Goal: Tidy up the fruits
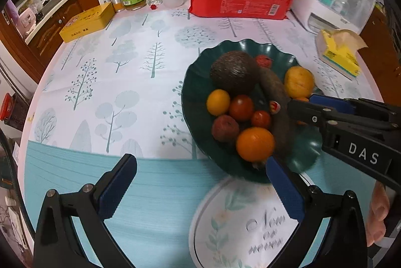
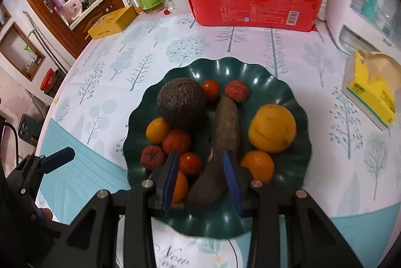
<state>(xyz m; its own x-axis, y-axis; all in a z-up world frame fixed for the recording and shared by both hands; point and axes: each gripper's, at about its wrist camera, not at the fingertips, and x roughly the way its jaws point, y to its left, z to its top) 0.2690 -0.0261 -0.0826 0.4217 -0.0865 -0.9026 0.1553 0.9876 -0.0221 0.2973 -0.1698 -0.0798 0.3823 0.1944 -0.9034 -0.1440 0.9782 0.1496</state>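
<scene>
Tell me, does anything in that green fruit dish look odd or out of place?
Yes: a long brown root, like a yam, lies across the green dish among the oranges and tomatoes. It is no fruit. The dish also overlaps a white plate at the near edge.

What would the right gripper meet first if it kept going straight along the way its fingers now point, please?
Most likely the long brown root vegetable in the dark green plate: it lies lengthwise between the right gripper fingers, directly ahead. Depth is unclear, so the small tomato beside it could be brushed too.
</scene>
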